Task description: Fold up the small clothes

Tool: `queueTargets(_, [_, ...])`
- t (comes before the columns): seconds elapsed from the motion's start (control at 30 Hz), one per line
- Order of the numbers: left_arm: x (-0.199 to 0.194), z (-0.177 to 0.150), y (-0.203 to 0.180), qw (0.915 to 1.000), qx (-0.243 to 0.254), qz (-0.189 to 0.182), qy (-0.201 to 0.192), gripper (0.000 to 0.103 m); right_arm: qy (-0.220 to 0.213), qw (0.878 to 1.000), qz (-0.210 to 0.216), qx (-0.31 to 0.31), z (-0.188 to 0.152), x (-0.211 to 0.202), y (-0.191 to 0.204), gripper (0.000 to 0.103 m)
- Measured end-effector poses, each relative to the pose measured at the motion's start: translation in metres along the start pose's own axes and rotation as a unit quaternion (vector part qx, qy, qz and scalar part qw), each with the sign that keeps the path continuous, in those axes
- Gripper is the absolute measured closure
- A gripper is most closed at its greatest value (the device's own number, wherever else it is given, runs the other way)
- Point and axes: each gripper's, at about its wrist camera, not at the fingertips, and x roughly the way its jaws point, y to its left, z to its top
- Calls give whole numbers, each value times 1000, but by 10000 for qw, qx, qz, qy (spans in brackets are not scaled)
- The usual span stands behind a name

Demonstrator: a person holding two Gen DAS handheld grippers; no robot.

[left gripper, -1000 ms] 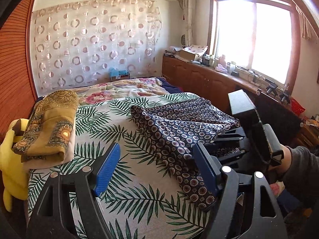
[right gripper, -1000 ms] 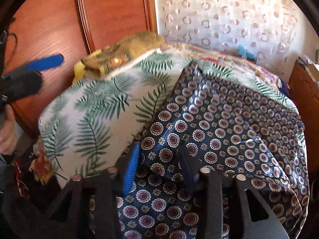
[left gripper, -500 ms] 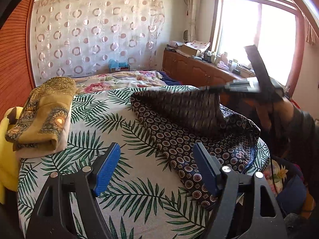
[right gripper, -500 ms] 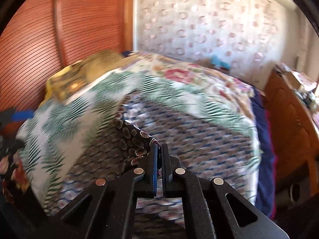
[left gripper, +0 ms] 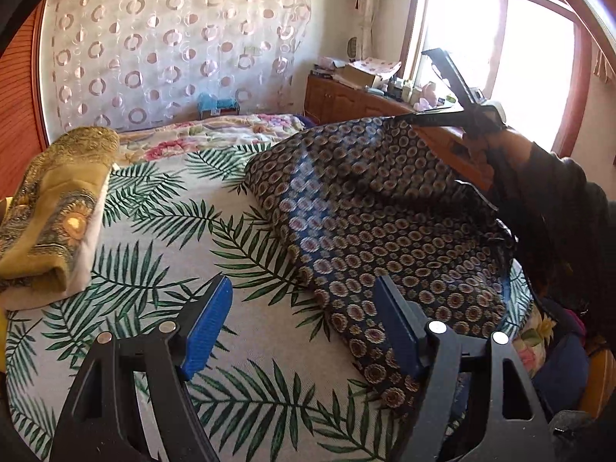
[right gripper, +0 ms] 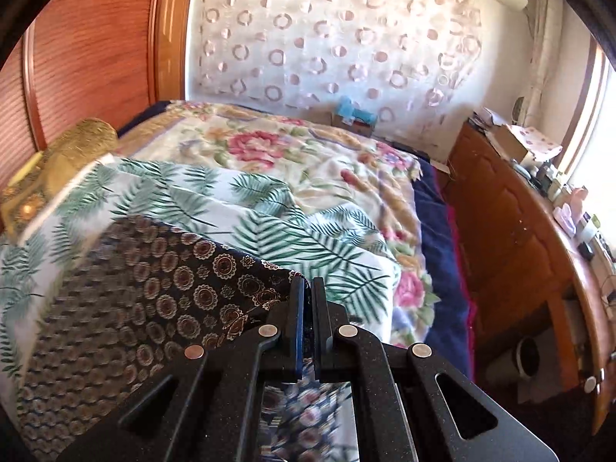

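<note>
Navy medallion-print garment (left gripper: 369, 223), one corner lifted off bed

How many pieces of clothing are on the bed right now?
2: the dark patterned garment, one edge lifted by the shut right gripper, and the folded mustard garment at the far left edge. Others may be hidden.
</note>
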Motion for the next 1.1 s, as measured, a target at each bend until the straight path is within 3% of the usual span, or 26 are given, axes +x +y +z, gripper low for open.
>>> queueTargets(0.23, [24, 5, 0, 9998, 34, -14, 197, 27, 334, 9983, -337, 329, 9, 32, -21, 100])
queueTargets(0.4, [30, 3, -6, 9996, 56, -5, 274, 27, 114, 9980, -134, 600, 1, 3, -29, 99])
queueTargets(0.5, [26, 1, -12, 9997, 28, -28, 222, 27, -84, 9983, 45, 583, -11, -28, -18, 88])
queueTargets(0.57, [23, 2, -16, 9998, 33, -45, 188, 27, -166, 9984, 137, 532, -19, -50, -7, 67])
queueTargets(0.7, [18, 1, -25, 9998, 70, -90, 156, 27, -12, 9981, 456, 419, -39, -68, 17, 61])
queueTargets(0.93, [21, 3, -27, 9997, 99, -67, 194, 27, 558, 9964, 546, 342, -43, -14, 35, 62])
queueTargets(1.1, [30, 8, -24, 9996, 92, -39, 277, 27, 911, 9929, 647, 404, -18, 47, 20, 62])
